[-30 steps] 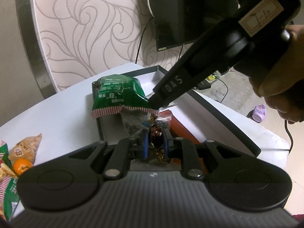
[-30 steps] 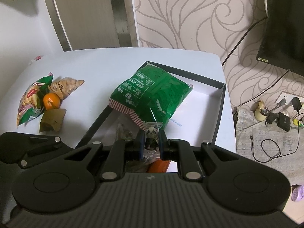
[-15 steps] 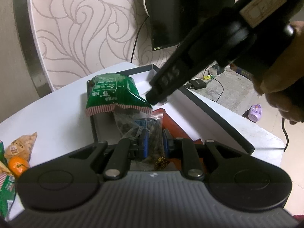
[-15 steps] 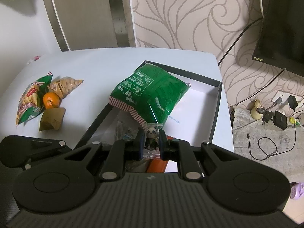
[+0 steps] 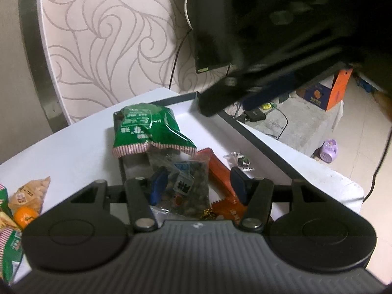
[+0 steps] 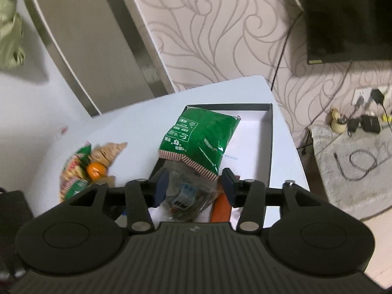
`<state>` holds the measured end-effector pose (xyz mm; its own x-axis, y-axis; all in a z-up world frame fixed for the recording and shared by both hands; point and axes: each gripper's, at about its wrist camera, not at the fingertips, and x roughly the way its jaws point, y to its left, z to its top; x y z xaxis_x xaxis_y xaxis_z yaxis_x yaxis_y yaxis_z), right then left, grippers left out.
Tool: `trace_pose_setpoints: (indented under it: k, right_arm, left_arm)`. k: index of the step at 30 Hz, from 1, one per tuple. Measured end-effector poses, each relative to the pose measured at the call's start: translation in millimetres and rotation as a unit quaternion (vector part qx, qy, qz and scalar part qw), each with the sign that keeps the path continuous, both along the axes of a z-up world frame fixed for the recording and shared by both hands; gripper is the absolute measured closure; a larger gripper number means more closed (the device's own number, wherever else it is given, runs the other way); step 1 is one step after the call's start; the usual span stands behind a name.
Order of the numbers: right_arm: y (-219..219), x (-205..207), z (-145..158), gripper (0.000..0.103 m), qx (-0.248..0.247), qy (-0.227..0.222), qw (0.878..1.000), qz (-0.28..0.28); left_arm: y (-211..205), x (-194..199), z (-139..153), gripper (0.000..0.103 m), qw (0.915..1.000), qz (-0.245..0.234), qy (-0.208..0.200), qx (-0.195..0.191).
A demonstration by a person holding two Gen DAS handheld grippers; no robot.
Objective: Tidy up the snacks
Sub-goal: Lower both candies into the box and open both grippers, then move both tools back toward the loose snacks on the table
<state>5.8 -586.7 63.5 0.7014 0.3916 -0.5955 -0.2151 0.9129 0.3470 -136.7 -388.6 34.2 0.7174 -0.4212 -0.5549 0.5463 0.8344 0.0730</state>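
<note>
A black-rimmed white box (image 5: 257, 136) holds a green snack bag (image 5: 147, 127), a clear packet of dark snacks (image 5: 186, 186), an orange packet (image 5: 220, 178) and a small panda sweet (image 5: 240, 162). My left gripper (image 5: 199, 185) hovers over the clear packet, its jaws opening with nothing pressed between them. A gold tie (image 5: 208, 212) shows just below it. In the right wrist view my right gripper (image 6: 194, 186), tilted, hangs above the same clear packet (image 6: 188, 196) and green bag (image 6: 201, 142), its jaws opening and empty. It appears blurred and black (image 5: 245, 90) above the box.
On the white table (image 6: 137, 122), left of the box, lie a peanut bag (image 5: 29, 191), a small orange (image 6: 96, 170) and green-red packets (image 6: 73, 171). A dark screen (image 6: 343, 17) hangs on the patterned wall. Cables and a plug strip lie on the floor to the right.
Both grippers went from shut to open. The left let go of a dark sweet with a gold tie, the right dropped the panda sweet into the box, then rose and rolled.
</note>
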Motion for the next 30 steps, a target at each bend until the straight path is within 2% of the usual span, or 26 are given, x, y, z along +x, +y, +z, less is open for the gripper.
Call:
trace_pose_setpoints:
  k: [3,6,14,17,18,25,30]
  right_arm:
    - [-5,-18,2,0.04,0.025,0.001,1.0,-0.014]
    - [-3,-31,6,0.037,0.029,-0.002,0.999,-0.023]
    - [27,-41,18,0.035,0.044,-0.01,0.999,-0.02]
    - [50,-36,21,0.034,0.047,-0.007,0.999,-0.003]
    - [61,-33,22,0.034,0.047,-0.006,0.999,0.006]
    - [142,-15,30,0.034,0.021,-0.004,0.997,0.08]
    - [185,-4,28,0.034,0.016,0.009,0.995,0.101]
  left_arm:
    - [7,1,4,0.044,0.9999,0.002,0.0,-0.012]
    - [15,0,8,0.042,0.9998,0.004,-0.004,-0.017]
    - [69,-9,24,0.041,0.9988,0.028,-0.037,-0.016]
    - [100,-11,27,0.028,0.997,0.059,-0.048,-0.013]
    - [111,-12,28,0.026,0.9959,0.072,-0.054,-0.013]
    - [188,-10,28,0.026,0.9863,0.158,-0.047,-0.003]
    - [222,-2,21,0.026,0.9802,0.185,-0.064,0.03]
